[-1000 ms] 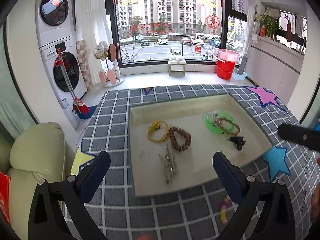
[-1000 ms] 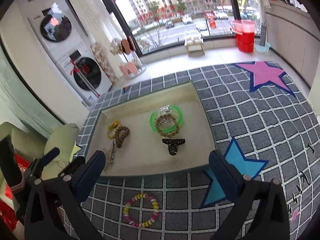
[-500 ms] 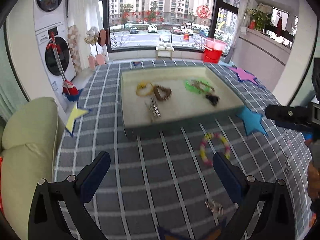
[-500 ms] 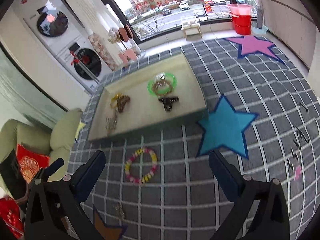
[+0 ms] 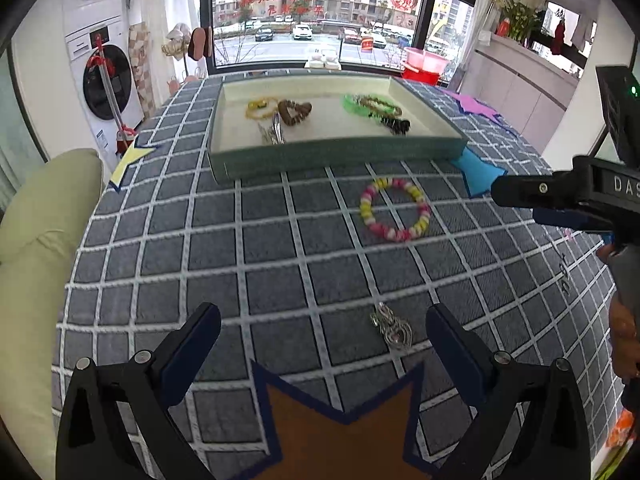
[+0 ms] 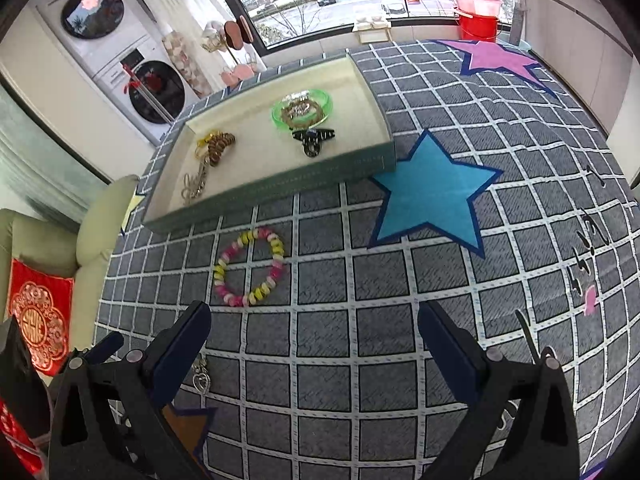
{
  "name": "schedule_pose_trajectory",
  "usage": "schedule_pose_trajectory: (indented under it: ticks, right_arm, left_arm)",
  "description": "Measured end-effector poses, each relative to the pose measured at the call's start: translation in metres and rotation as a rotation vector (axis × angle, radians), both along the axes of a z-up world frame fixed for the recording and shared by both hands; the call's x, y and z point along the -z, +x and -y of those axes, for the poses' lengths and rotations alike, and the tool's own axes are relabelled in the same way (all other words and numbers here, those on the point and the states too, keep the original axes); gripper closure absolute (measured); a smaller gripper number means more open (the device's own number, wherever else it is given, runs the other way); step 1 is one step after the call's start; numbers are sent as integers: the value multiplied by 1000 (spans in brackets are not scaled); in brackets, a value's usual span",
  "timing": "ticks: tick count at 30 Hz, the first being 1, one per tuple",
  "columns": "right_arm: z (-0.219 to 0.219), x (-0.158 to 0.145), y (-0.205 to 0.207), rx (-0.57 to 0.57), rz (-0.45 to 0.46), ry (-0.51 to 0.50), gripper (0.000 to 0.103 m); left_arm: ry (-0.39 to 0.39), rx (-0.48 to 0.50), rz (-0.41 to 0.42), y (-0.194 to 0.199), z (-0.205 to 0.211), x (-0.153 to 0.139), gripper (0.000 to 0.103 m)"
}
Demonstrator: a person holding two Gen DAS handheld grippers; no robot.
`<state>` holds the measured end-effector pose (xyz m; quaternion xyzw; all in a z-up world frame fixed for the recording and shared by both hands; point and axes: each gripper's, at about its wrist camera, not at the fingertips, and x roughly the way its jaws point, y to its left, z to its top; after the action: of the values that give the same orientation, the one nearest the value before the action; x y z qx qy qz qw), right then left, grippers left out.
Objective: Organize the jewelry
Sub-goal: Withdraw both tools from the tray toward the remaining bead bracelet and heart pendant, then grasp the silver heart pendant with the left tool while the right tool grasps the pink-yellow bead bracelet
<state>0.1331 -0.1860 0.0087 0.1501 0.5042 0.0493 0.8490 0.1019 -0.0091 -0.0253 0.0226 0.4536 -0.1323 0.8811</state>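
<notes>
Left tongs (image 5: 322,344) spread wide, gripping nothing, hovering over the checked desk (image 5: 280,248) with the silver heart chain (image 5: 391,326) just inside the right finger, so that looks like my next pickup. Beyond it, the pink-and-yellow bead bracelet (image 5: 394,214) lies loose, just short of the tray (image 5: 336,154) that holds the sorted pieces. Right tongs (image 6: 314,344) also released, empty, near that bracelet.
</notes>
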Motion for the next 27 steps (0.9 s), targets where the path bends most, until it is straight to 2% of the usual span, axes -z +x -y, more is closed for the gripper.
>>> schedule_pose_trajectory:
  ticks: [6,17,20,23,26,27]
  right_arm:
    - [-6,7,5,-21,-19,-30,0]
    - [-23,18,32,-88,-44,-72,0]
    - [-30,19,39,-112,-40,-112,1]
    - [-39,22,46,-136,-39,-159,9]
    - [-47,28,51,-161,-50,-191,18]
    - [-50,29,53,-170,-53,-204,26]
  left_arm:
    - [21,-17,-31,-4,10,10,0]
    - [36,-6,-30,-7,25,13,0]
    - [43,0,-32,-7,28,14,2]
    - [54,3,-55,-6,32,18,4]
    - [60,8,-60,-8,34,21,12]
    - [68,10,-55,-9,35,21,12]
